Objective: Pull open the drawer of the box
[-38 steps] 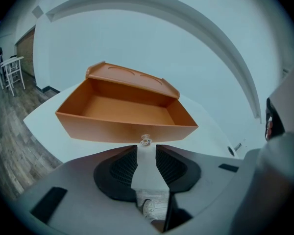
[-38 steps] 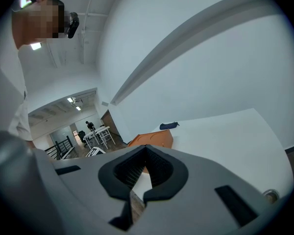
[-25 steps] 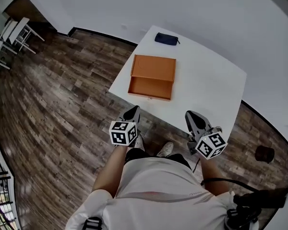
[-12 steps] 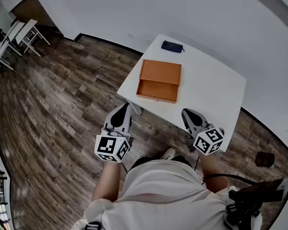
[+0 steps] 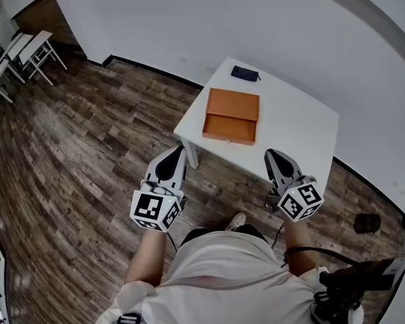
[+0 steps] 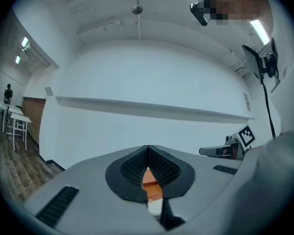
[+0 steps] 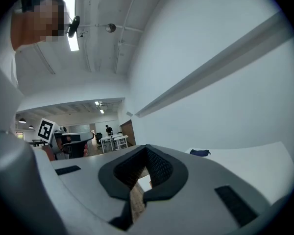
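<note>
Judging box (image 5: 233, 104) light, stiff, prone to sliding | hold: drawer (image 5: 229, 129) front edge | left gripper (image 5: 178, 152), right gripper (image 5: 272, 156) clenched, empty

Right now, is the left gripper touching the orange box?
Apart. The head view shows the left gripper over the wooden floor, with a plain gap between it and the orange box.

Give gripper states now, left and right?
Left gripper: closed, holding nothing.
Right gripper: closed, holding nothing.

Head view steeply above box (image 5: 231, 115); gripper views level, facing table (image 5: 304, 128)
</note>
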### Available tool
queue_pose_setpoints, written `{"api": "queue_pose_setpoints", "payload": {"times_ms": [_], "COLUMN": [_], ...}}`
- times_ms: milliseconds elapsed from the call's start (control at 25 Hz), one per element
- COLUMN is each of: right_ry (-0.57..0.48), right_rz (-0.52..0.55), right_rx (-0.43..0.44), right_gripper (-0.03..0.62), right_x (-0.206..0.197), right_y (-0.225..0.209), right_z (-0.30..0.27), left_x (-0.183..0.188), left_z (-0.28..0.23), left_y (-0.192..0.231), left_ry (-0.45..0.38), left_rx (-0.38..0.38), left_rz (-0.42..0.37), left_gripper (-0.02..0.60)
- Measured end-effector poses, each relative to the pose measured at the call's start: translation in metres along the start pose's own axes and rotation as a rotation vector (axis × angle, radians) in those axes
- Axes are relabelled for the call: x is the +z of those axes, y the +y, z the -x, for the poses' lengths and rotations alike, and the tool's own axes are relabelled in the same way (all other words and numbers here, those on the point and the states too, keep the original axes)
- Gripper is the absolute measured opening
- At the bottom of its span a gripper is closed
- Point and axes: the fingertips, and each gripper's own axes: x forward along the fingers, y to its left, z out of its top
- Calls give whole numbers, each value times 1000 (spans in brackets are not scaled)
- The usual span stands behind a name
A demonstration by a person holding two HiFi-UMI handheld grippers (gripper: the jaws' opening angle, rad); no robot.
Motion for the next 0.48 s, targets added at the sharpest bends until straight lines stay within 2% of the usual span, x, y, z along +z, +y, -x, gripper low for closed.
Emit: {"api": "queue_pose_setpoints", "payload": {"times_ms": [200, 480], "right_ry": [-13, -49], "right_rz": [46, 73], "right_rx": [-29, -13], "right_gripper": [-2, -2], "right_x": [15, 19], "right_y": [23, 41], "right_z": [19, 39], "left_x": [-4, -4], "left_z": [18, 36], "left_y": [-2, -18], "left_ry": [36, 19], "left_rx": [-29, -50], "left_rz": [38, 43], "left_gripper": [11, 11]}}
